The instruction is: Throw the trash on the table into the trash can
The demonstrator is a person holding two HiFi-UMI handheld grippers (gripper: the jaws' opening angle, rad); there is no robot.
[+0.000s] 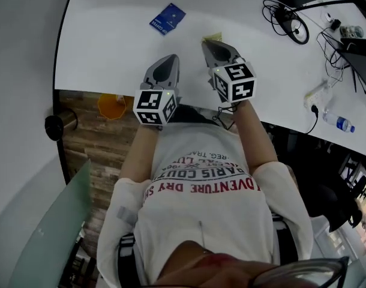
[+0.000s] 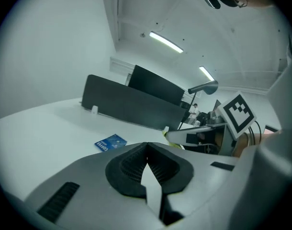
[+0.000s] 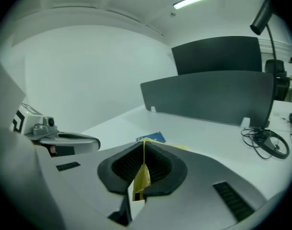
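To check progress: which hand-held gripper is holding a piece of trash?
The right hand-held gripper: its jaws pinch a yellow wrapper. The left hand-held gripper is shut on nothing.

The shirt (image 1: 201, 188) shows "ADVENTURE DRY" in red and "PARIS" above it, upside down here, while the blue packet (image 1: 167, 18) carries white lettering too small to read.
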